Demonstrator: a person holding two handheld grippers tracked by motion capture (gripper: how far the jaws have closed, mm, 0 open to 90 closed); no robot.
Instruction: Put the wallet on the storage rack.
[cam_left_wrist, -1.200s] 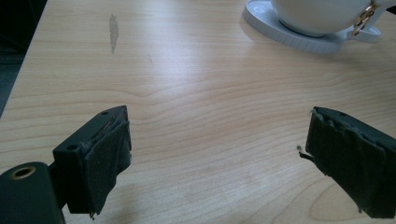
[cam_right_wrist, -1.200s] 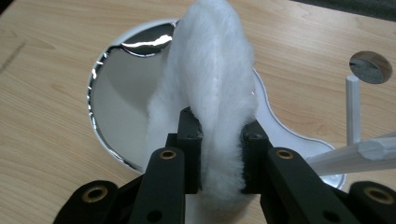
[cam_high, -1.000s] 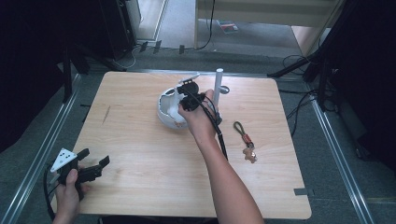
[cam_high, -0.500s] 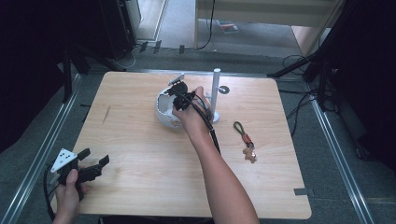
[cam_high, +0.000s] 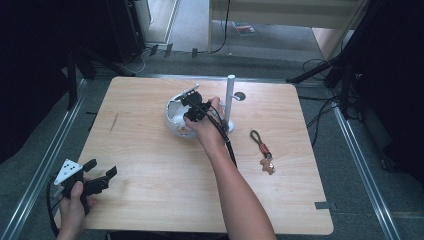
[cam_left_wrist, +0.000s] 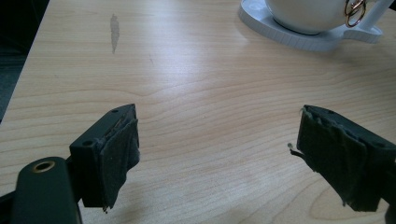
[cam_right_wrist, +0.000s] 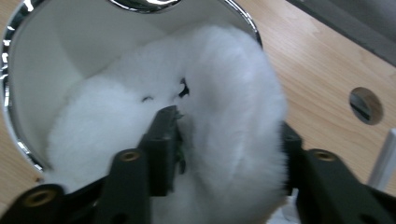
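A white bowl (cam_high: 174, 119) with a chrome rim sits on a white stand beside an upright white post (cam_high: 230, 97) at the table's far middle. My right gripper (cam_high: 193, 103) reaches down into the bowl. In the right gripper view its jaws (cam_right_wrist: 224, 135) are closed on a white fluffy ball (cam_right_wrist: 233, 79) lying against the bowl's inner wall (cam_right_wrist: 60, 60). My left gripper (cam_high: 102, 168) rests at the front left corner, open, with only bare wood between its pads (cam_left_wrist: 210, 149). The stand's white base (cam_left_wrist: 303, 37) is far ahead of it.
A keychain (cam_high: 262, 150) with a dark strap and a small brown figure lies on the table right of the stand. A round hole (cam_high: 240, 96) sits in the tabletop behind the post. A gold ring (cam_left_wrist: 354, 13) hangs by the bowl.
My right gripper has shifted slightly left and lower over the bowl, settling into it. The left gripper has stayed where it was.
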